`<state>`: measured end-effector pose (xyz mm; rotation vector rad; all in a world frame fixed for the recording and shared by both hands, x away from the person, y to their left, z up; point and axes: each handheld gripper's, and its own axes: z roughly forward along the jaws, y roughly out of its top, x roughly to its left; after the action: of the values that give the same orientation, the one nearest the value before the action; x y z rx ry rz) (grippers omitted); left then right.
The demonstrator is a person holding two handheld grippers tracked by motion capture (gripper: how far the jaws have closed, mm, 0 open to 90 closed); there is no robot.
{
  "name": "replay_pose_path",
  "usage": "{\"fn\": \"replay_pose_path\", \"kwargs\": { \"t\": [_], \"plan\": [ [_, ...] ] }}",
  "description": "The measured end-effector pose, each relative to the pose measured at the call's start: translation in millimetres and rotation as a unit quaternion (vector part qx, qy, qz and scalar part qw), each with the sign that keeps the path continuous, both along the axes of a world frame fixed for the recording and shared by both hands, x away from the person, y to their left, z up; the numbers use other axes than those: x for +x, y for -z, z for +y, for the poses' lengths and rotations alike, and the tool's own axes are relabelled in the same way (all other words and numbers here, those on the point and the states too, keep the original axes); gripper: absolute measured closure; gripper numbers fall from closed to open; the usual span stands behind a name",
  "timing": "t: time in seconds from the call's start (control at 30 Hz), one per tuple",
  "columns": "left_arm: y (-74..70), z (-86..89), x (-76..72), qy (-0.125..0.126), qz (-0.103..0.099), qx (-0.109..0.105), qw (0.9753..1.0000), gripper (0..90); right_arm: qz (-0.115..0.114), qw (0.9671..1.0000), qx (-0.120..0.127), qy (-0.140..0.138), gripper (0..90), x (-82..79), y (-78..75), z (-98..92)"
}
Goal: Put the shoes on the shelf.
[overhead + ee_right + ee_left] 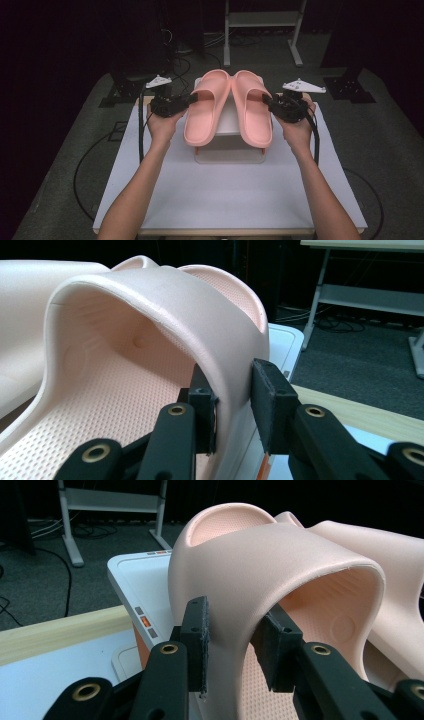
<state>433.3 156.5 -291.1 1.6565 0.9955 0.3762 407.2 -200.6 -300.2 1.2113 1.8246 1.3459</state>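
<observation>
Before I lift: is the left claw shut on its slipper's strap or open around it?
Shut on it. In the left gripper view, both pads of the left claw press the strap of the left slipper, one outside, one inside.

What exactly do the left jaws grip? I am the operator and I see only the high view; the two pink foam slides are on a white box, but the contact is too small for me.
Observer: The left gripper has its jaws on both faces of the left pink foam slide's strap, one outside and one inside, near its outer edge.
Operator: And the right one?
Observer: The right gripper clamps the right pink foam slide's strap the same way.
Operator: Has the white box any marking?
Observer: Yes, the white box carries small grey and orange buttons on its side.
</observation>
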Motion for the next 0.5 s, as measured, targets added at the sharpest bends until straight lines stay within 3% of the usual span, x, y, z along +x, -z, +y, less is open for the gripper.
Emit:
{"fn": "replay_pose_path", "kwargs": {
  "t": [0.5],
  "plan": [
    [-0.8,-6.7,8.3,-0.005,0.010,-0.006,0.9999,65.9,0.004,0.9998,-0.016,0.015,70.1,10.3,-2.1,8.8]
  ]
}}
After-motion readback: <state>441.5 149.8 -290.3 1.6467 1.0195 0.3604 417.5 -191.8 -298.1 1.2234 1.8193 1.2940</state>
